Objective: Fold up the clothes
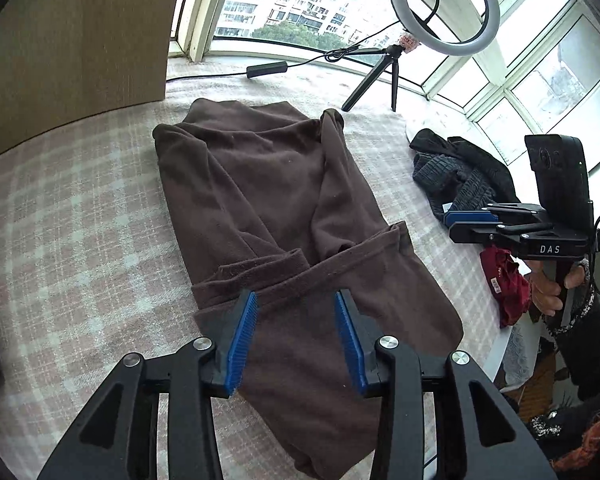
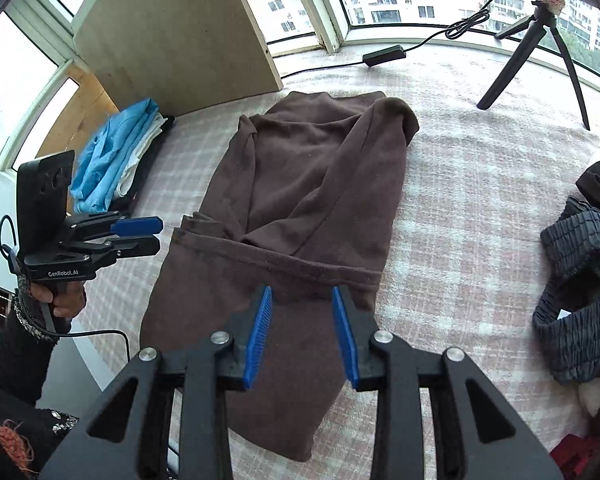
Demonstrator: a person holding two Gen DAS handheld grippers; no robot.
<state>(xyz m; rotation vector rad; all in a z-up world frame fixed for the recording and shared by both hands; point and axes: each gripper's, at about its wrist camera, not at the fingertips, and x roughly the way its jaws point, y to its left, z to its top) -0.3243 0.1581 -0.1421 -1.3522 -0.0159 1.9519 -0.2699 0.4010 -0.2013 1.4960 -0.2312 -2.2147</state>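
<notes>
Soft checked blanket [image 1: 80, 220] in pink and white, spread flat over the whole surface. Big curved windows [image 1: 540, 60] at 12 o'clock, tall buildings outside. Plain tan board [image 1: 72, 40] standing at 10 o'clock. Round ring light [image 1: 444, 6] on a small black tripod [image 1: 380, 80] at 1 o'clock, black cable trailing from it.

No boxes or baskets in view.

Brown top [image 1: 268, 200] lying in the middle, fuzzy and soft, sleeves crossed over the front, long shape. Dark ribbed clothes [image 1: 456, 176] heaped at 3 o'clock, red cloth [image 1: 504, 284] just below. Blue folded clothes [image 2: 112, 152] stacked at 9 o'clock in the right wrist view.

Left gripper [image 1: 296, 340] partly spread above the brown top, nothing between the blue ridged pads [image 1: 240, 344]. Right gripper [image 2: 302, 334] the same, empty.
</notes>
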